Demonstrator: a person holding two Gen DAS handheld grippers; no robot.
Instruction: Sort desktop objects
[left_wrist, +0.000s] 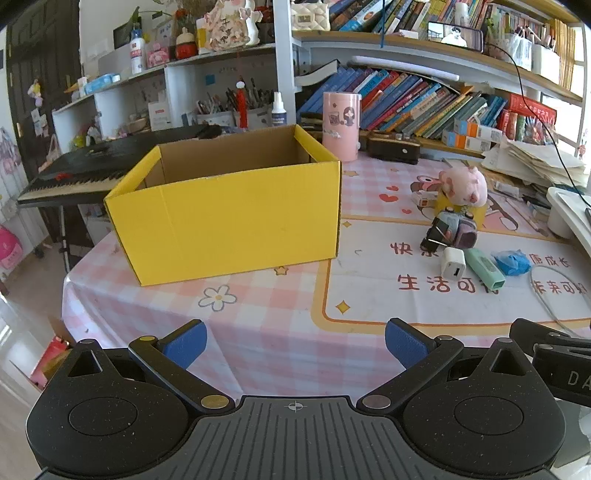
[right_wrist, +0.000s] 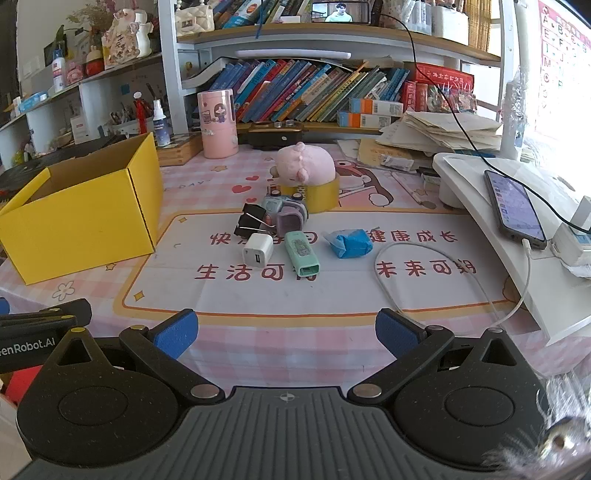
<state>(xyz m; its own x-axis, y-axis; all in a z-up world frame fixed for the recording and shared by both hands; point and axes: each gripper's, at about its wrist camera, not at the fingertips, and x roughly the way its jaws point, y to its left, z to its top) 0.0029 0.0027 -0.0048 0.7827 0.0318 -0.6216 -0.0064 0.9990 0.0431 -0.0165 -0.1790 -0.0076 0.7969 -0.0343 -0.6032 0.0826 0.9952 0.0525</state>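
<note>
The left gripper (left_wrist: 295, 345) has its jaws spread wide with nothing between them, only the pink checked cloth of the desk (left_wrist: 258, 325) showing in the gap; the right gripper (right_wrist: 286, 332) is spread the same way, also empty, above the near edge of the printed mat. Just past the left jaws stands the yellow cardboard box (left_wrist: 236, 221), open at the top; this view looks over its rim to the brown inner walls, though not to its floor. The right wrist view has the same box (right_wrist: 85, 221) off to its left, seen at an angle. Ahead of the right jaws, in the middle of the mat, lies a loose cluster: a white charger cube (right_wrist: 258, 254), a mint-green stick-shaped item (right_wrist: 302, 256) just beside it, a crumpled blue packet (right_wrist: 349, 243), black binder clips (right_wrist: 253, 219), a small grey-purple toy (right_wrist: 286, 214), and behind them a pink plush (right_wrist: 304, 164) resting on a yellow tape roll (right_wrist: 321, 194). The left view catches that cluster small at its right. Only the right view shows the white cable (right_wrist: 402, 291) looping to a phone (right_wrist: 515, 208) lying on a white stand. Only the left view shows a black keyboard (left_wrist: 81, 173) beyond the box, off the desk.
</note>
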